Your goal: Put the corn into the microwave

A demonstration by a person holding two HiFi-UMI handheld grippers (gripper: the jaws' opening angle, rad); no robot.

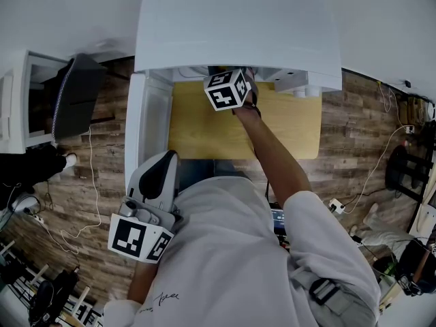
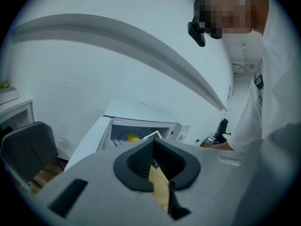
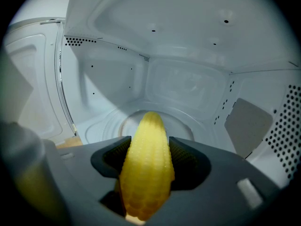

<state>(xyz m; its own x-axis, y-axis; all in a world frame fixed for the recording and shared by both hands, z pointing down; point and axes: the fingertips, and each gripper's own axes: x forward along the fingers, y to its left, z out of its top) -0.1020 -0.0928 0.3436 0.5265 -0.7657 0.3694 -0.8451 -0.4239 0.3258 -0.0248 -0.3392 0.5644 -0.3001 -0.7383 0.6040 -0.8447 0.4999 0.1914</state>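
Corn (image 3: 147,145) was held between the right gripper (image 3: 149,163) jaws inside the microwave (image 3: 188,84); released high, it might be bounced out.

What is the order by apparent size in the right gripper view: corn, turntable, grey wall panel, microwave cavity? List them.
1. microwave cavity, filling the view.
2. corn, enlarged by nearness to the camera.
3. turntable and grey wall panel: alike; the corn hides part of the turntable, so unranked.
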